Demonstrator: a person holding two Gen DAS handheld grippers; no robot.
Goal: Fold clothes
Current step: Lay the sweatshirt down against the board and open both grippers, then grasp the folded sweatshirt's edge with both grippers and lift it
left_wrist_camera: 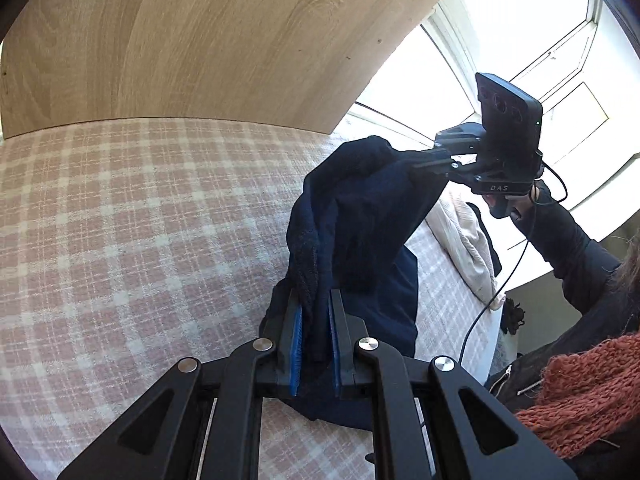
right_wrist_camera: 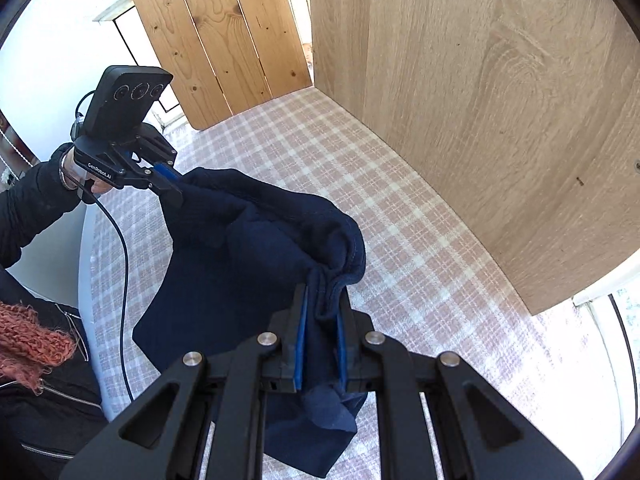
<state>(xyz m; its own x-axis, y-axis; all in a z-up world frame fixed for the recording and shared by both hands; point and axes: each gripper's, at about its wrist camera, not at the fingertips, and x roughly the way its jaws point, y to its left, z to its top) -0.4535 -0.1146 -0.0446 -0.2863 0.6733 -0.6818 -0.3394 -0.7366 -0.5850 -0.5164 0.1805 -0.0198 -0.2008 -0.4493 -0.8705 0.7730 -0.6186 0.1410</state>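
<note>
A dark navy knit garment [left_wrist_camera: 360, 220] hangs in the air between both grippers, above a bed with a pink and white checked cover [left_wrist_camera: 120, 220]. My left gripper [left_wrist_camera: 316, 304] is shut on one bunched edge of it. My right gripper [right_wrist_camera: 322, 300] is shut on the other edge of the garment [right_wrist_camera: 248, 264]. In the left wrist view the right gripper [left_wrist_camera: 416, 164] is up and to the right, pinching the cloth. In the right wrist view the left gripper [right_wrist_camera: 176, 188] is up and to the left, also pinching it. The lower part of the garment droops below the jaws.
A light wooden panel [left_wrist_camera: 200, 40] stands along the far side of the bed, and a plank board [right_wrist_camera: 224, 40] at its end. A cream cloth [left_wrist_camera: 464, 240] lies at the bed's edge by a bright window [left_wrist_camera: 520, 40]. The person's dark sleeve and orange scarf [left_wrist_camera: 580, 392] are close.
</note>
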